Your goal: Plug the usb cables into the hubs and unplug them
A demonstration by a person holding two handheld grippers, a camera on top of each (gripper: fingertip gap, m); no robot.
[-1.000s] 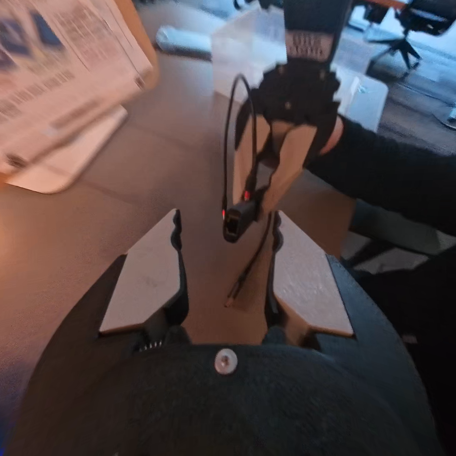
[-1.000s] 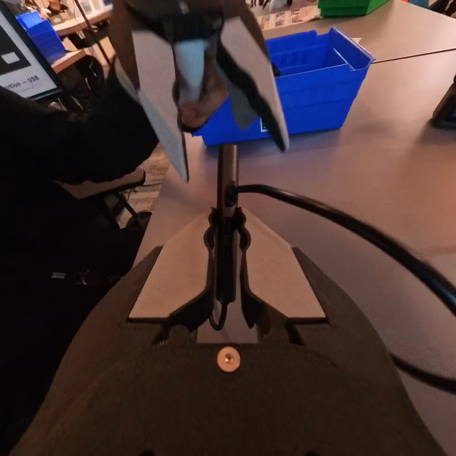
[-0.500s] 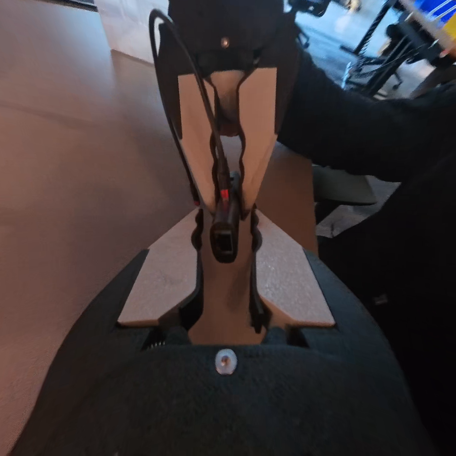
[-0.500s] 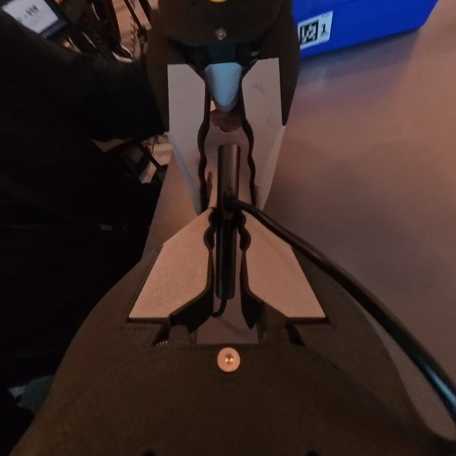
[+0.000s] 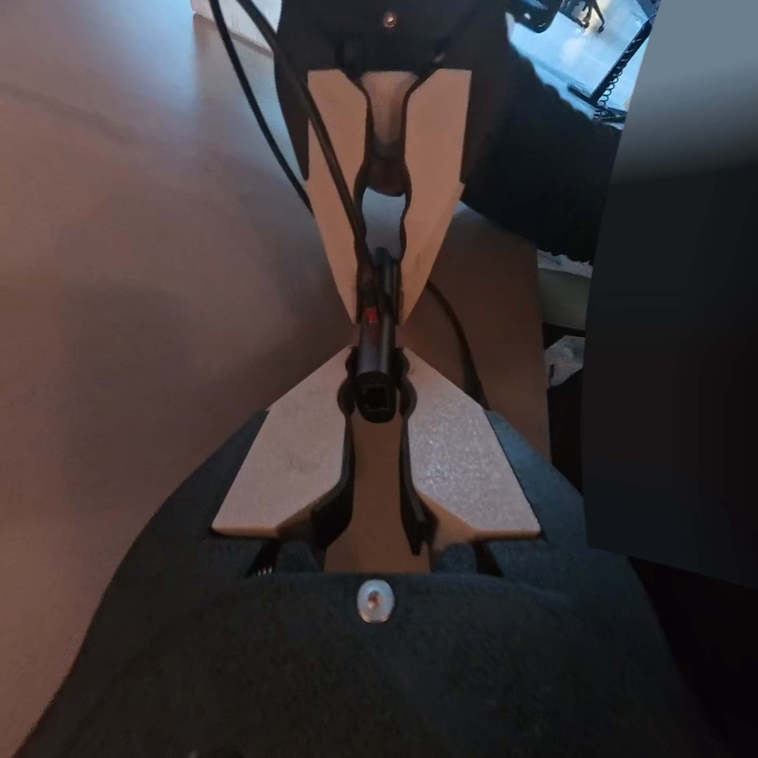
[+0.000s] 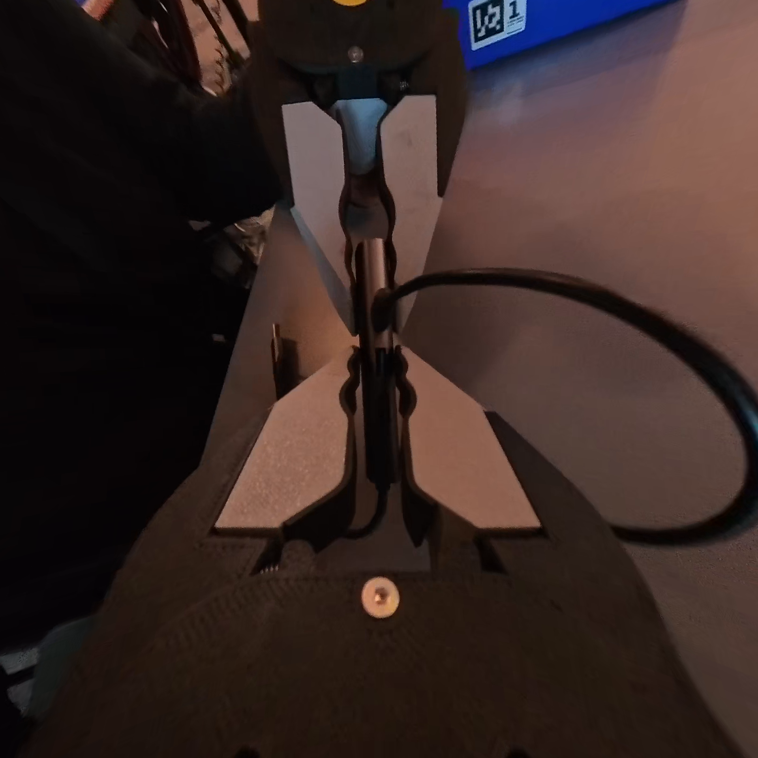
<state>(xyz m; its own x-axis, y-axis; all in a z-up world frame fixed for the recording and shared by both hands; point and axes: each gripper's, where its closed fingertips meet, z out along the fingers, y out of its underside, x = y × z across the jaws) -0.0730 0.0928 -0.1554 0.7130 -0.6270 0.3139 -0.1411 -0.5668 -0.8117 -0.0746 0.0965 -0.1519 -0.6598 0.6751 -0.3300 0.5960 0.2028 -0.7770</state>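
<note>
Hub: a slim dark grey metal USB hub (image 5: 376, 369), bar-shaped, held in the air above the table edge, bridging the two grippers tip to tip. In the left wrist view its near end, with a rectangular port opening, sits at centre frame; a small red light shows on its body toward 12 o'clock.

Left gripper (image 5: 375, 383): jaws nearly closed, clamped on the near end of the hub. The same gripper appears in the right wrist view at 12 o'clock (image 6: 371, 287), closed round the hub's far end.

Right gripper (image 6: 376, 389): jaws nearly closed, gripping the hub's other end along its length. It faces the left camera at 12 o'clock (image 5: 379, 283).

Cables: a thick black round cable (image 6: 615, 311) leaves the hub side and loops toward 3 o'clock over the table, returning toward 4 o'clock. A thinner black cable (image 5: 287, 102) arcs from the hub toward 11 o'clock in the left wrist view. Whether a plug is fully seated cannot be determined.

Surroundings: smooth brown-grey table (image 6: 574, 205) beneath; blue plastic bin with a square marker label (image 6: 553, 24) at 1 o'clock; a person's dark sleeve (image 6: 123, 164) at 10 o'clock.
</note>
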